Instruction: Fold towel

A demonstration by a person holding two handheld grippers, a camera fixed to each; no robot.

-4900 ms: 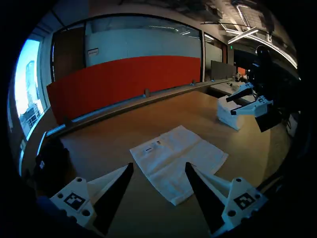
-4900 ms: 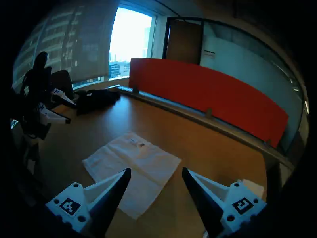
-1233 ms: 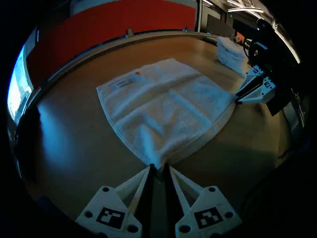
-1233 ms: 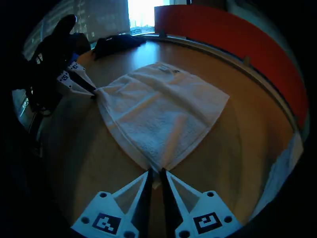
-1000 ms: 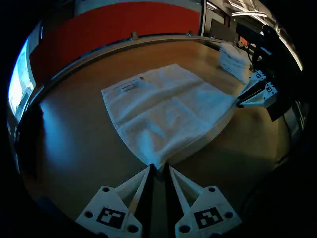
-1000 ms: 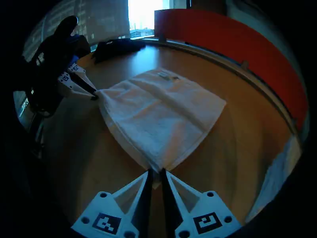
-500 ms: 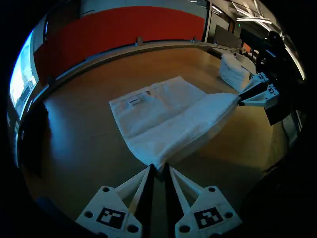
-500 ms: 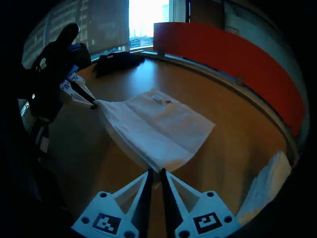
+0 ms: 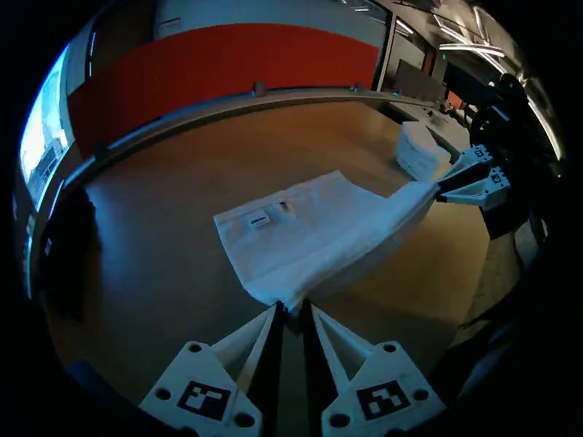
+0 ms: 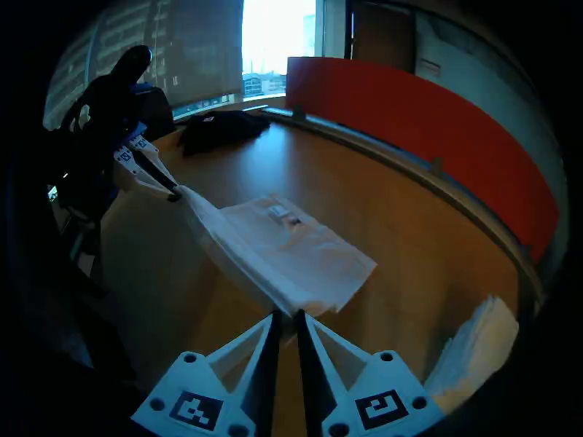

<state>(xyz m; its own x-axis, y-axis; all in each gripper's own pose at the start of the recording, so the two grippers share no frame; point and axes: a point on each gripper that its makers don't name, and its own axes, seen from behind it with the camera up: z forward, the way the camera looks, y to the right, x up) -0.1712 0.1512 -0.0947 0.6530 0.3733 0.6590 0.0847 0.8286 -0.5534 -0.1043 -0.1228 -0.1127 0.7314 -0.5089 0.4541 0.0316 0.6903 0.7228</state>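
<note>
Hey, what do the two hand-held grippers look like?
The left hand-held gripper and right hand-held gripper match: two white wedge-shaped fingers with dark inner faces, tapering to points, and a black-and-white square marker by small round holes on each base.

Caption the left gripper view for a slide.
Left gripper and right gripper, each shut on a corner, hold one edge of the white towel raised above the table.

I closed the left gripper (image 9: pixel 291 312) and right gripper (image 10: pixel 286 315) on the near corners of the towel (image 9: pixel 313 233), lifting that edge off the worktop (image 9: pixel 160 218).
</note>
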